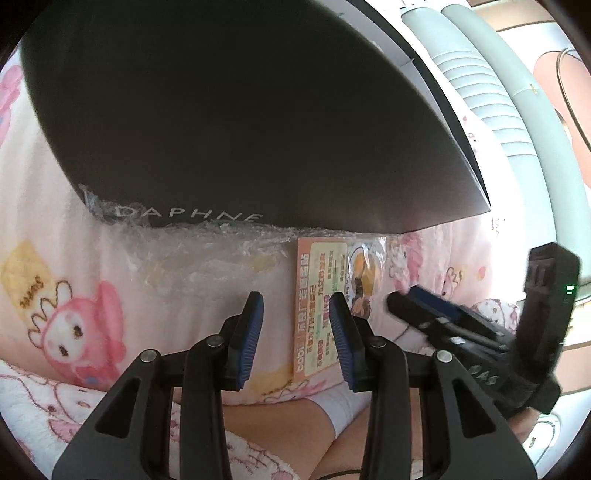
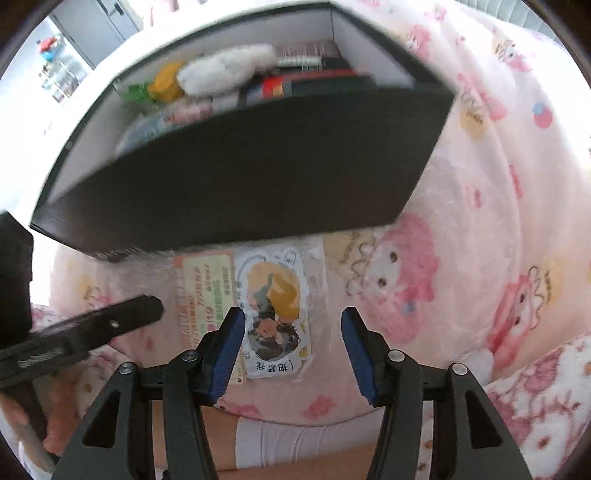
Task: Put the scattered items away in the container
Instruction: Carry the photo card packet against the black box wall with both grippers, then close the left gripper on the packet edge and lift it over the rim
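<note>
Pink cartoon-print blanket [image 2: 480,155] covering a bed, black box [image 2: 258,177] at twelve o'clock holding a plush toy [image 2: 225,70] and books, sticker card [image 2: 275,310] just below it on the blanket, left hand-held gripper [image 1: 296,332] spread and empty, right hand-held gripper [image 2: 293,350] spread above the card, grey cabinet [image 2: 96,29] at eleven o'clock.

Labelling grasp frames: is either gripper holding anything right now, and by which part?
Nothing is held. The left gripper and right gripper are both open and empty above the cards, which lie on the blanket by the box.
</note>
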{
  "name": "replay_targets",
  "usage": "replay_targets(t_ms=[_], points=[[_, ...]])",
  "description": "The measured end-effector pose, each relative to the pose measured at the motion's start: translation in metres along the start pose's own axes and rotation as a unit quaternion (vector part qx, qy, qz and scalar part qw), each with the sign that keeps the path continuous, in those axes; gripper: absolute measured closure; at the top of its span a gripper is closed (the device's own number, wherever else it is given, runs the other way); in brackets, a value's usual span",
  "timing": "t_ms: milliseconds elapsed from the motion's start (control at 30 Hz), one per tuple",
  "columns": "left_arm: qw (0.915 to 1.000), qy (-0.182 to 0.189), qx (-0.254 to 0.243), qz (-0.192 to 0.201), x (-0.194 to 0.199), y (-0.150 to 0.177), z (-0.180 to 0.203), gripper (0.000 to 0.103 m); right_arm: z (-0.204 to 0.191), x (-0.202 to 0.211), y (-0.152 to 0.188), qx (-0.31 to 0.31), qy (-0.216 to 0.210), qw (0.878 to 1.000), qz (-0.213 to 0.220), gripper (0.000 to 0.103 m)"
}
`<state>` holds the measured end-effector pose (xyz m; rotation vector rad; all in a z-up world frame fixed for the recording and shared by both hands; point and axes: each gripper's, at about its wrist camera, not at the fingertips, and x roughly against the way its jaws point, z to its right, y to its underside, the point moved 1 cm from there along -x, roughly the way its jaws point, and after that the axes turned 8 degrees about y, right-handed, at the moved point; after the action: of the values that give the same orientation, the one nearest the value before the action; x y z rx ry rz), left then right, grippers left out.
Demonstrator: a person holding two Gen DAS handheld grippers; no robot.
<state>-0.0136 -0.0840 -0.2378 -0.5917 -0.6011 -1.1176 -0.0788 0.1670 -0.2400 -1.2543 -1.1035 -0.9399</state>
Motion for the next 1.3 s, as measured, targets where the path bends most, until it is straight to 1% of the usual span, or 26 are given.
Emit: replay_targets(t_ms=[100, 167, 200, 267, 333, 400, 467, 533, 567, 600, 633, 700, 733, 767, 800, 833, 900, 967, 1033, 1067, 1133, 1167, 1200, 1233, 1267, 1300], points=[[0.9999, 0.002, -0.013, -0.002, -0.006, -0.001, 0.007, 0.066, -0.005, -0.017, -0.003, -0.005, -0.013, 1.0, -0.025, 0.053], [0.9997, -0.012, -0.022, -0.008, -0.016, 0.0, 0.013, 0.066, -0.007, -0.024, -0.003, -0.006, -0.013, 0.999, -0.033, 0.053], [0.9993, -0.022, -0.027, -0.012, -0.02, 0.001, 0.015, 0.066, -0.007, -0.026, -0.003, -0.007, -0.014, 0.999, -0.033, 0.053], [0.9984, -0.041, -0.035, -0.015, -0.03, 0.001, 0.02, 0.066, -0.006, -0.027, -0.002, -0.013, -0.002, 1.0, -0.029, 0.053], [0.9978, -0.054, -0.036, -0.016, -0.028, 0.001, 0.018, 0.066, -0.002, -0.024, -0.002, -0.024, 0.01, 1.0, -0.014, 0.053], [0.9978, -0.056, -0.034, -0.013, -0.026, 0.001, 0.016, 0.066, 0.004, -0.023, -0.002, -0.045, 0.017, 0.999, -0.006, 0.053], [0.9981, -0.053, -0.029, -0.01, -0.022, 0.002, 0.013, 0.066, 0.007, -0.026, 0.0, -0.056, 0.011, 0.998, -0.018, 0.053], [0.9985, -0.049, -0.022, -0.007, -0.019, 0.002, 0.01, 0.066, 0.003, -0.034, 0.002, -0.043, -0.013, 0.998, -0.048, 0.052], [0.9987, -0.046, -0.02, -0.005, -0.017, 0.002, 0.009, 0.066, 0.0, -0.035, 0.003, -0.036, -0.022, 0.998, -0.055, 0.049], [0.9989, -0.043, -0.02, -0.004, -0.018, 0.002, 0.01, 0.066, -0.004, -0.034, 0.005, -0.026, -0.033, 0.997, -0.058, 0.049], [0.9991, -0.039, -0.018, 0.0, -0.017, 0.003, 0.009, 0.066, -0.007, -0.033, 0.008, -0.015, -0.053, 0.996, -0.064, 0.049], [0.9985, -0.049, -0.013, 0.018, -0.013, 0.004, 0.009, 0.065, -0.012, -0.03, 0.013, -0.003, -0.098, 0.992, -0.075, 0.049], [0.9985, -0.045, -0.003, 0.029, -0.008, 0.004, 0.005, 0.065, -0.014, -0.028, 0.017, 0.0, -0.118, 0.99, -0.076, 0.049], [0.9985, -0.043, 0.006, 0.035, -0.005, 0.005, 0.002, 0.065, -0.013, -0.026, 0.019, -0.004, -0.128, 0.989, -0.071, 0.049], [0.998, -0.046, 0.016, 0.039, -0.003, 0.005, -0.002, 0.065, -0.012, -0.025, 0.02, -0.009, -0.126, 0.99, -0.065, 0.049], [0.9974, -0.054, 0.027, 0.04, -0.003, 0.004, -0.006, 0.065, -0.009, -0.023, 0.021, -0.016, -0.114, 0.992, -0.056, 0.049], [0.9972, -0.059, 0.033, 0.032, -0.01, 0.002, -0.007, 0.065, -0.005, -0.025, 0.021, -0.031, -0.095, 0.994, -0.053, 0.049], [0.9966, -0.077, 0.023, 0.019, -0.018, 0.001, -0.004, 0.064, -0.008, -0.032, 0.022, -0.031, -0.094, 0.993, -0.069, 0.049], [0.9967, -0.081, 0.003, 0.001, -0.025, 0.001, 0.002, 0.064, -0.016, -0.035, 0.023, -0.015, -0.085, 0.994, -0.072, 0.047], [0.9972, -0.075, -0.005, -0.004, -0.026, 0.002, 0.004, 0.068, -0.021, -0.034, 0.024, -0.007, -0.088, 0.994, -0.069, 0.047], [0.9983, -0.055, -0.014, -0.007, -0.024, 0.006, 0.008, 0.069, -0.025, -0.03, 0.027, -0.001, -0.093, 0.994, -0.061, 0.049], [0.9984, -0.052, -0.019, -0.006, -0.022, 0.008, 0.009, 0.074, -0.025, -0.026, 0.029, -0.001, -0.1, 0.994, -0.053, 0.053], [0.9985, -0.047, -0.026, -0.003, -0.019, 0.011, 0.012, 0.076, -0.025, -0.019, 0.031, -0.005, -0.125, 0.991, -0.042, 0.058], [0.9983, -0.045, -0.037, 0.003, -0.014, 0.015, 0.015, 0.086, -0.026, -0.014, 0.033, -0.006, -0.138, 0.99, -0.035, 0.059], [0.9982, -0.041, -0.043, 0.008, -0.01, 0.018, 0.018, 0.09, -0.027, -0.009, 0.035, -0.006, -0.144, 0.989, -0.026, 0.062], [0.9981, -0.039, -0.046, 0.012, -0.007, 0.021, 0.021, 0.091, -0.027, -0.004, 0.037, -0.006, -0.152, 0.988, -0.018, 0.065]])
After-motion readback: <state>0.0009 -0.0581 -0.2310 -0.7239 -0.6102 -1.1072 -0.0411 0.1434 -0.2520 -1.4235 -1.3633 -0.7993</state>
